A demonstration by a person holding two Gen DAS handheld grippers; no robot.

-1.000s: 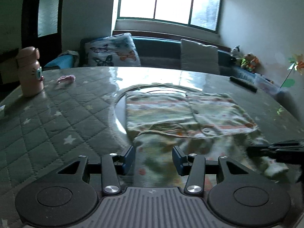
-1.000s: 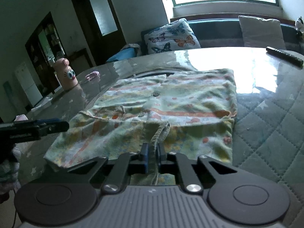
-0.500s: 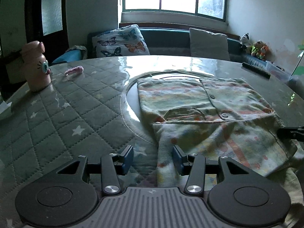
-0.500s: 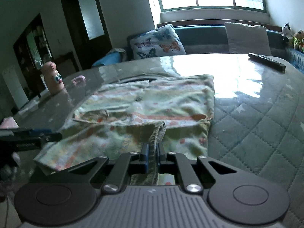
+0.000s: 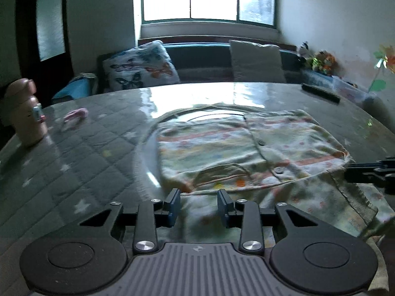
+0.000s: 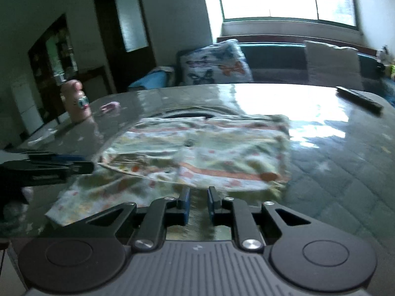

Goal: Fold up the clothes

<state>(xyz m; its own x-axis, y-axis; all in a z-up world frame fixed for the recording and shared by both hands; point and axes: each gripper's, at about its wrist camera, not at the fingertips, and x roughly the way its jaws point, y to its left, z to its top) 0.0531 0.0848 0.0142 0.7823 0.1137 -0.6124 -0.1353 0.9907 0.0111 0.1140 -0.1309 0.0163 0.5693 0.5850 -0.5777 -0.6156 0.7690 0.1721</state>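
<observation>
Patterned shirt [image 5: 249, 153] lies flat on the quilted surface [image 5: 74, 162], ahead of both claws. Left claw [image 5: 198, 206], closing, straddles the near hem; right claw [image 6: 198, 206], opening, apparently grips nothing. A shallow bite could slip, dragging the fold askew.

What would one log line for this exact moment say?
task: fold clothes | shirt: flat on table | left tool: closing, cloth between jaws | right tool: opening, cloth between jaws
</observation>
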